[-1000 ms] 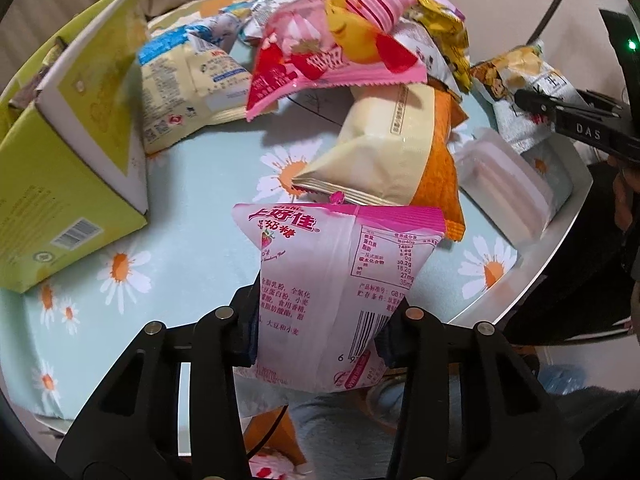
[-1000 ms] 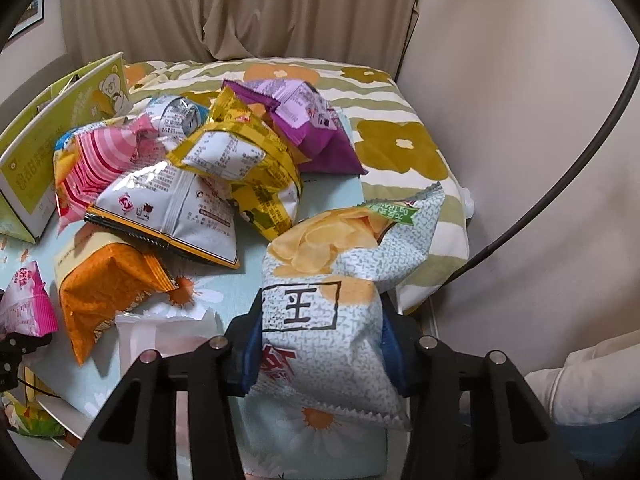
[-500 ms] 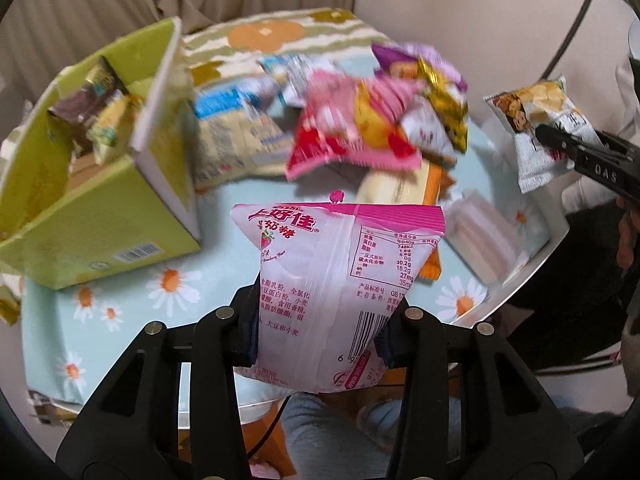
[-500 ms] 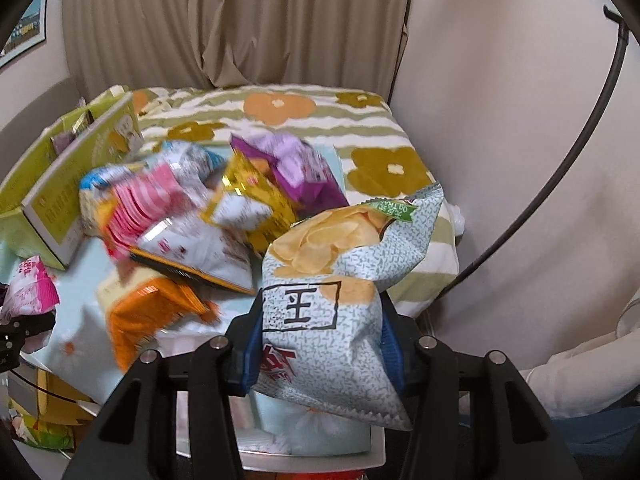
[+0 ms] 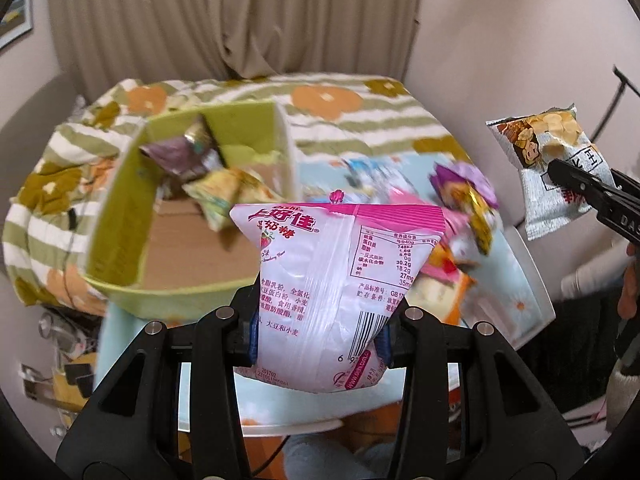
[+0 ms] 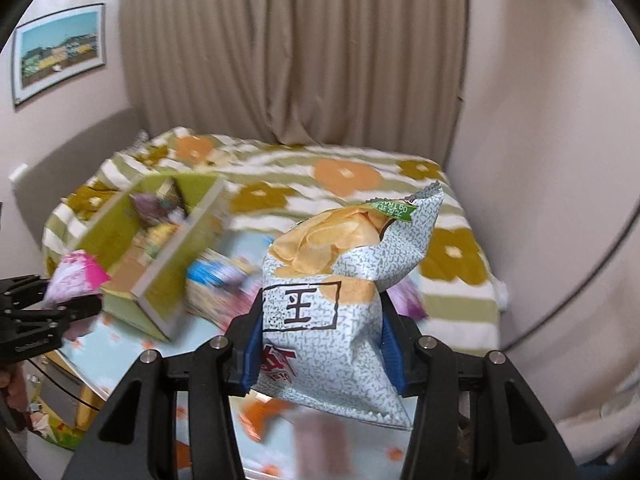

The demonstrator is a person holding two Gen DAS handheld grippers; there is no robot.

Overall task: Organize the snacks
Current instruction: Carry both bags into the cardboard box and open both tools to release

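Observation:
My left gripper [image 5: 318,336] is shut on a pink and white candy bag [image 5: 332,280], held in the air above the table's near edge. My right gripper [image 6: 320,348] is shut on a grey-speckled chip bag [image 6: 340,304] with yellow chips printed on it. The chip bag [image 5: 548,168] also shows at the right of the left wrist view, the candy bag [image 6: 76,280] at the left of the right wrist view. A yellow-green open box [image 5: 120,208] stands on the table's left with a few snacks inside. A blurred heap of snack bags [image 5: 456,216] lies right of it.
The round table [image 5: 520,304] has a pale blue daisy cloth. Behind it is a bed with a striped flowered cover [image 6: 344,176], then curtains [image 6: 296,48] and walls. A framed picture [image 6: 60,52] hangs at the left. A hand [image 5: 626,300] shows at the right edge.
Both grippers have risen well above the table with their bags still held. The box's inside has come into view, and the table looks smaller and blurred.

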